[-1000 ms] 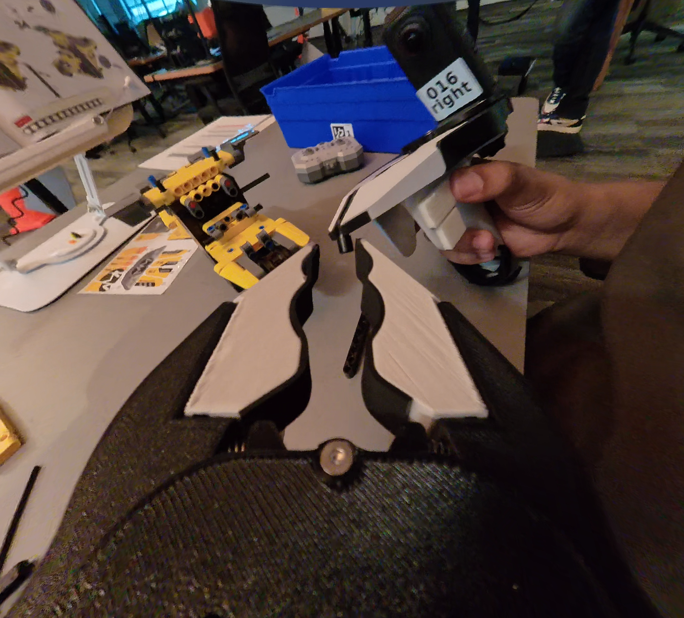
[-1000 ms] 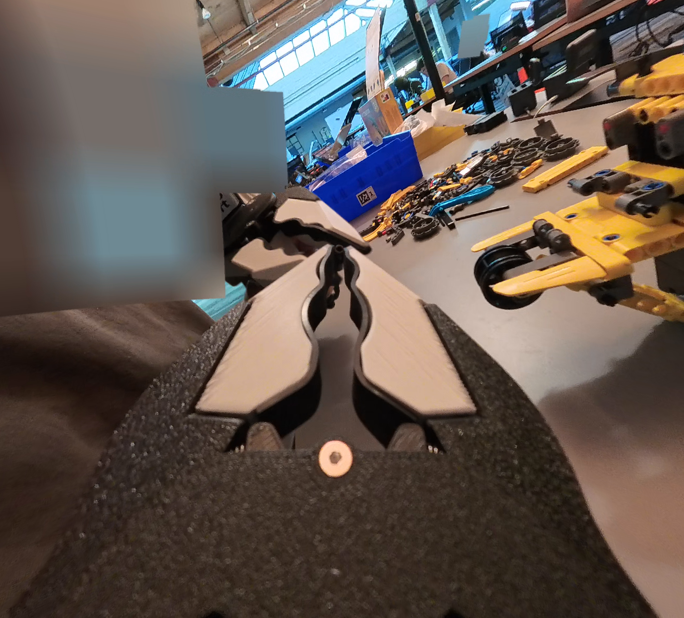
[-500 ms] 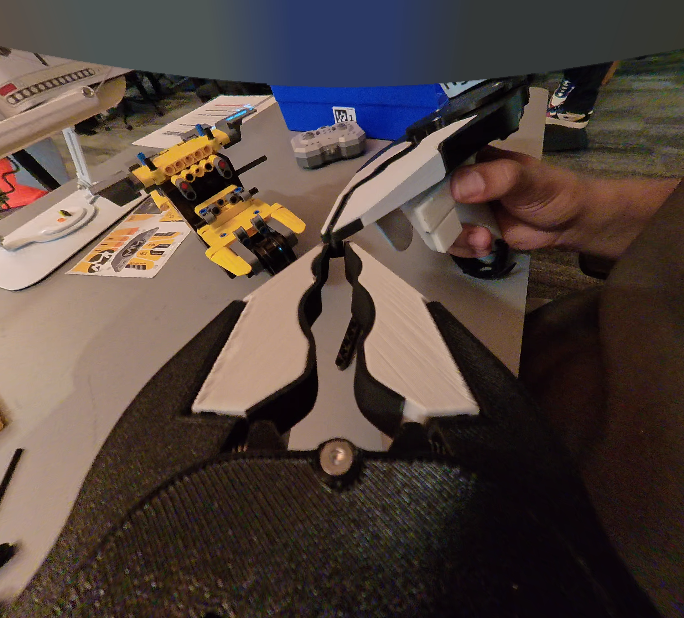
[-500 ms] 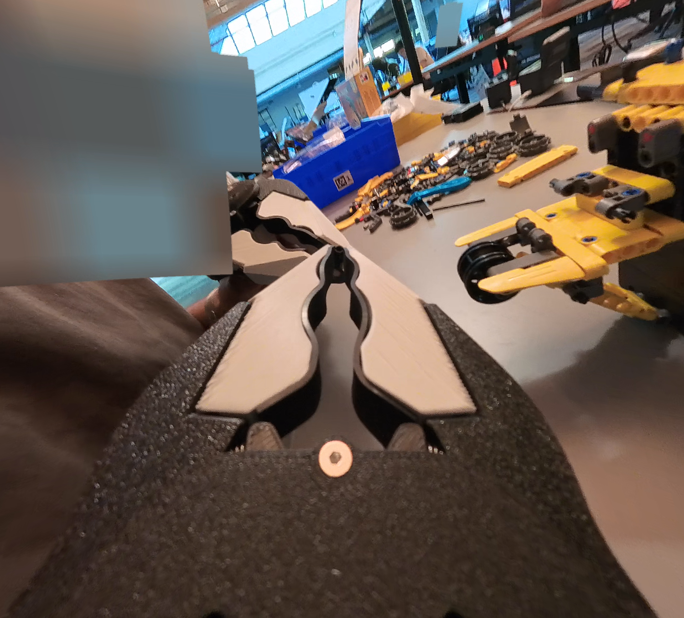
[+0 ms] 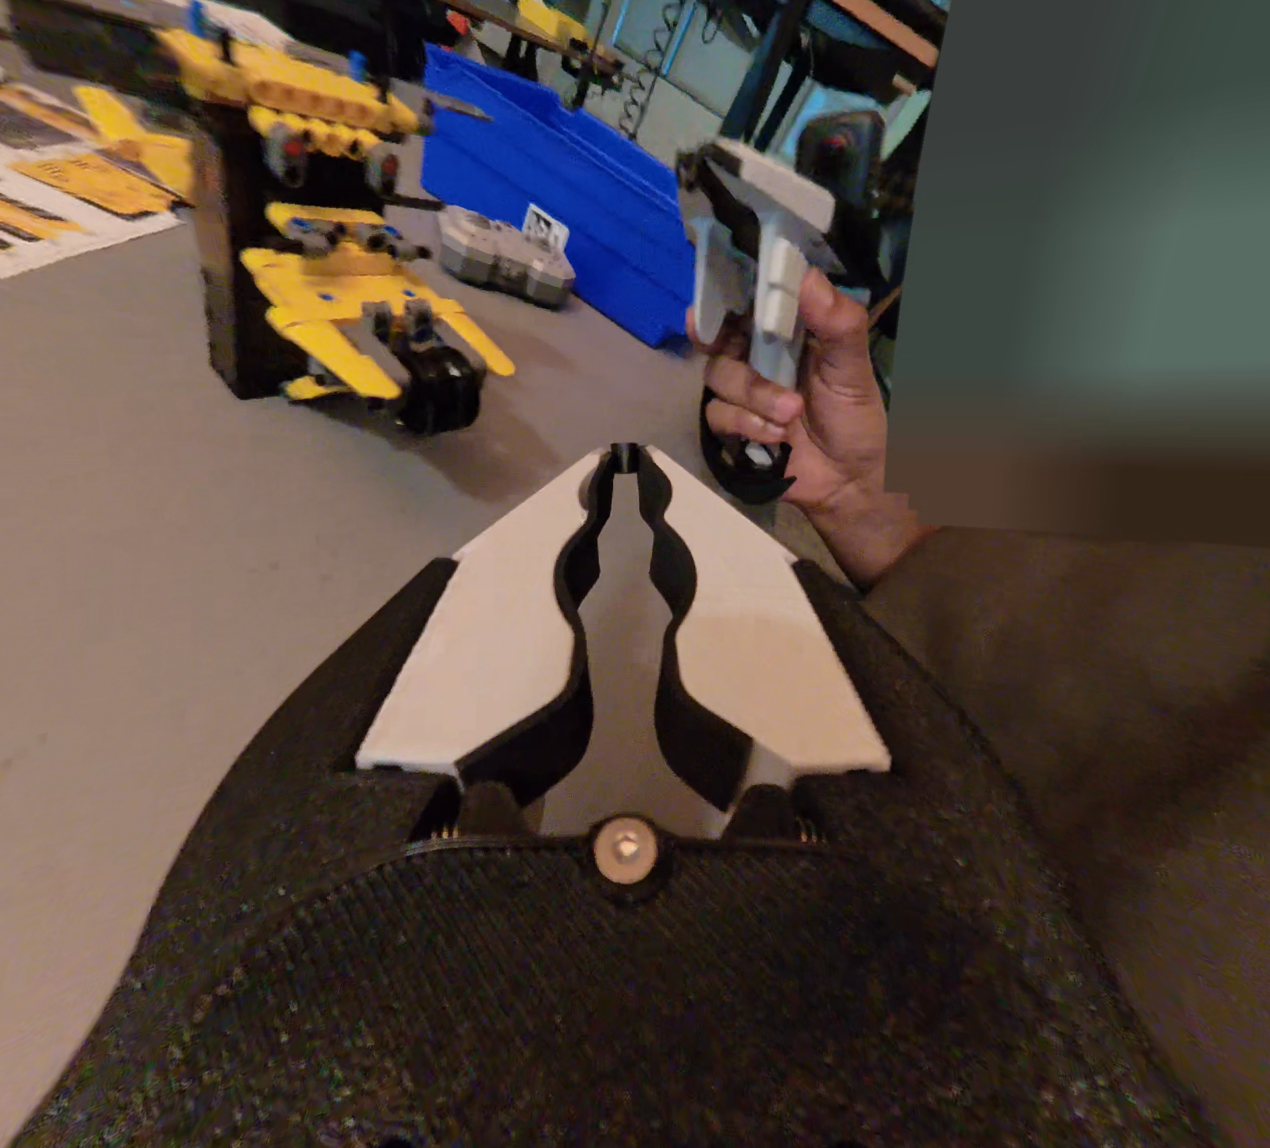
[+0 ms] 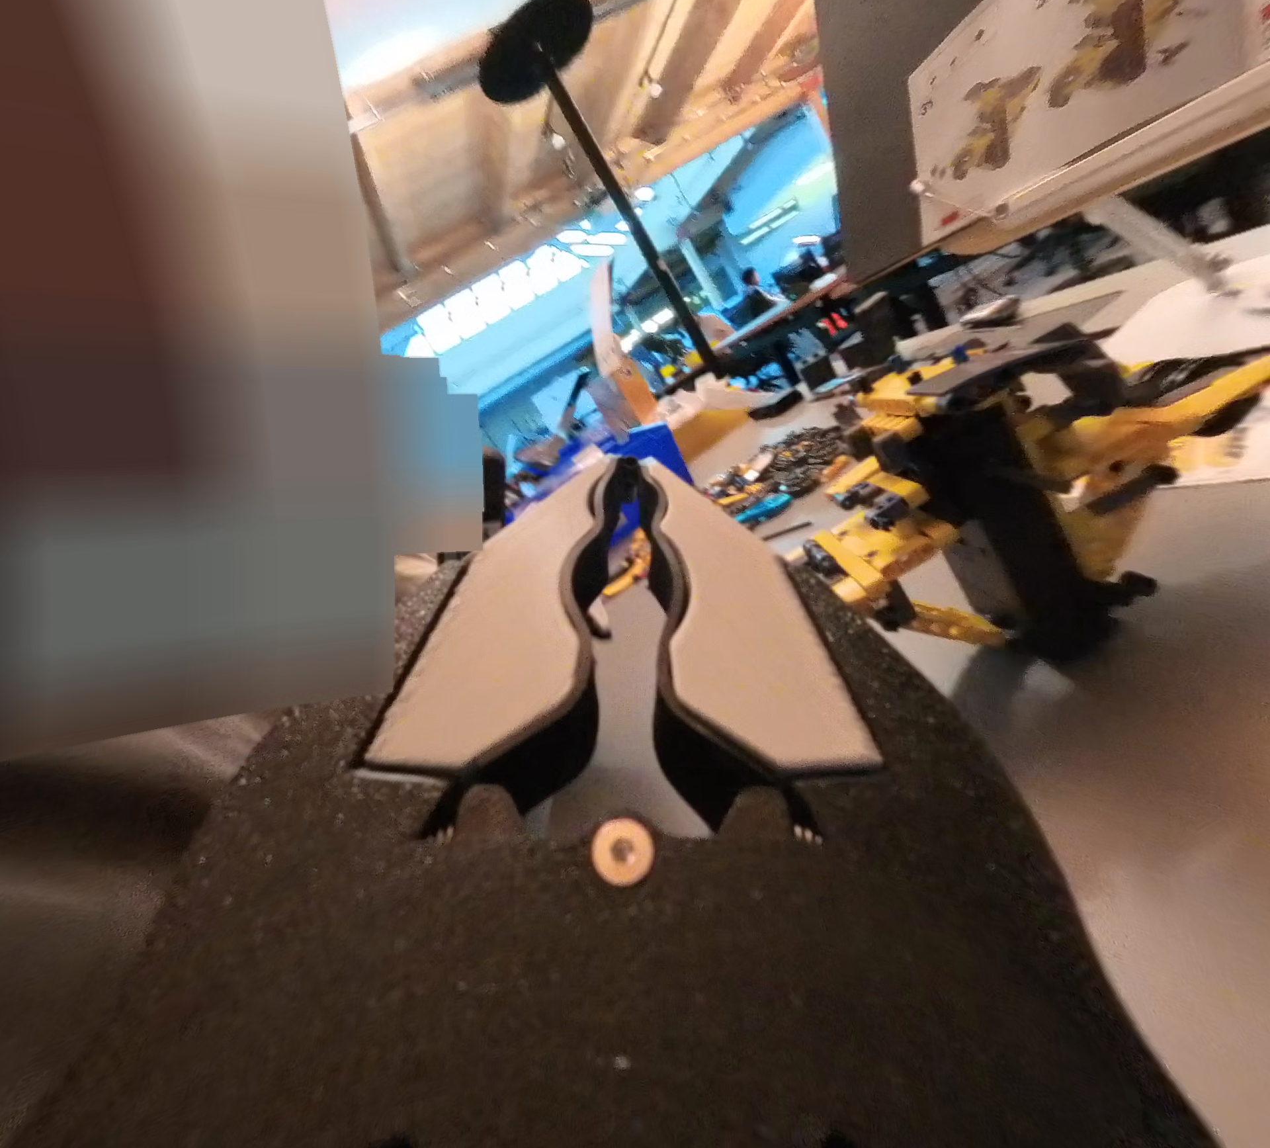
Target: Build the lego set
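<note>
My left gripper [image 5: 625,462] is shut on a small black pin [image 5: 624,454] at its fingertips, held above the grey table [image 5: 172,565]. The right gripper [image 5: 691,170] shows in the left wrist view, held by a hand [image 5: 825,400] and pointing up and left. In its own view the right gripper [image 6: 627,477] is shut on a thin black piece [image 6: 608,537] that hangs down between the fingers. A yellow and black brick model [image 5: 330,262] stands on the table ahead of both grippers; it also shows in the right wrist view [image 6: 976,496].
A blue bin [image 5: 556,194] and a grey control box [image 5: 505,266] sit behind the model. Loose black and yellow pieces [image 6: 790,476] lie spread on the table. An instruction booklet on a stand [image 6: 1099,49] rises at the right. Printed sheets [image 5: 82,180] lie at the left. My hands' fingertips stand some 11 centimeters from each other.
My left gripper closed from open, pinching a black pin at the right gripper's tip. Both grippers then drew apart and tilted upward; the right one turned towards the model.
</note>
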A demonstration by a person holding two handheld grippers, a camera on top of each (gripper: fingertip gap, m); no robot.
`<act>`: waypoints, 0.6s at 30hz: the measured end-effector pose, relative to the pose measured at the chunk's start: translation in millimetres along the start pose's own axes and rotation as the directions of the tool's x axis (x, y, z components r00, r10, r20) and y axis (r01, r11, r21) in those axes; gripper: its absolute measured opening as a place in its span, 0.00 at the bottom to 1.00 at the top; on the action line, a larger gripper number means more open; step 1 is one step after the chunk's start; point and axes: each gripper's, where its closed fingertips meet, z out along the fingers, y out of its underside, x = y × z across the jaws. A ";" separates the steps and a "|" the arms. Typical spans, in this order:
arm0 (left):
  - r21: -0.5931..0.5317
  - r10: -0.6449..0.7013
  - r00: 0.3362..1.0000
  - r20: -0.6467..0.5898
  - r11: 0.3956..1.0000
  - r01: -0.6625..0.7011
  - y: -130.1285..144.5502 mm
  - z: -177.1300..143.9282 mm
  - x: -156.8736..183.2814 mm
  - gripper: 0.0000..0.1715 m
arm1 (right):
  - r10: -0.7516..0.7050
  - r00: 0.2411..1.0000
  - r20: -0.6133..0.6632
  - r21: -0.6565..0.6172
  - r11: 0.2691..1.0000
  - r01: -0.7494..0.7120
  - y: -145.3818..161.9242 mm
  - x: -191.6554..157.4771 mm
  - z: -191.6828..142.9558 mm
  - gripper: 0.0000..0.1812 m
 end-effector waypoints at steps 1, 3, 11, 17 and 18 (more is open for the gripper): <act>0.028 -0.007 1.000 0.012 1.000 0.007 -6.1 -5.5 -4.0 0.02 | -0.028 1.000 -0.008 -0.029 0.999 0.028 4.4 -2.2 -0.1 0.02; 0.068 0.006 0.998 0.058 0.998 -0.010 -15.7 -14.3 -12.9 0.02 | -0.078 0.997 -0.019 -0.077 0.994 0.077 14.7 -2.9 0.9 0.02; 0.038 0.050 0.806 0.590 0.995 -0.090 -51.8 -133.4 -123.7 0.02 | -0.197 0.979 -0.041 -0.117 0.975 0.191 26.1 2.7 -2.0 0.02; -0.221 0.147 0.490 0.859 0.971 0.096 -41.7 -250.7 -239.3 0.01 | -0.261 0.964 -0.041 -0.147 0.956 0.253 37.2 3.2 2.0 0.02; -0.251 0.156 0.480 0.863 0.958 0.140 -34.2 -256.0 -251.0 0.01 | -0.262 0.964 -0.042 -0.141 0.957 0.254 37.2 3.0 2.0 0.02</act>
